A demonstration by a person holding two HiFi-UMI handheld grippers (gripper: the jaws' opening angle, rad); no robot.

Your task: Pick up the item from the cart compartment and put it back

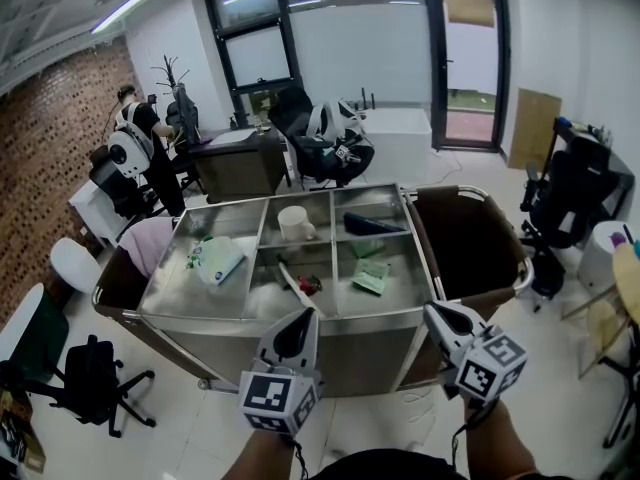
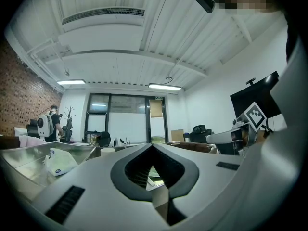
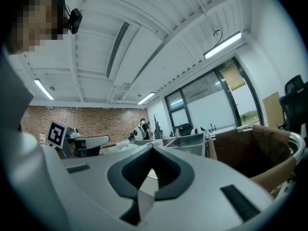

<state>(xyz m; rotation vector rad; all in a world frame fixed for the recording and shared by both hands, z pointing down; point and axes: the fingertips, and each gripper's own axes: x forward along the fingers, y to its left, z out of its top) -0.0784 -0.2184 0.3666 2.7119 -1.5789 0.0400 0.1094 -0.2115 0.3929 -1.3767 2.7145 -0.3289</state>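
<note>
A steel cart (image 1: 300, 320) with several open compartments stands in front of me. In them lie a green-and-white bag (image 1: 216, 259), a white cup (image 1: 295, 222), a dark flat item (image 1: 372, 225), a green packet (image 1: 372, 277) and a small red item beside a stick (image 1: 306, 287). My left gripper (image 1: 307, 315) hovers at the cart's near edge, shut and empty. The right gripper (image 1: 431, 311) is at the near right corner, also shut with nothing in it. The left gripper (image 2: 153, 146) in its own view points over the cart; the bag (image 2: 60, 161) shows at left. The right gripper (image 3: 153, 148) points along the cart's rim.
Brown bags hang at the cart's right end (image 1: 465, 240) and left end (image 1: 118, 284). A black office chair (image 1: 92, 380) and a white stool (image 1: 75, 264) stand to the left. Another chair and shelf (image 1: 565, 203) are at right. A person (image 1: 143, 138) stands at a desk behind.
</note>
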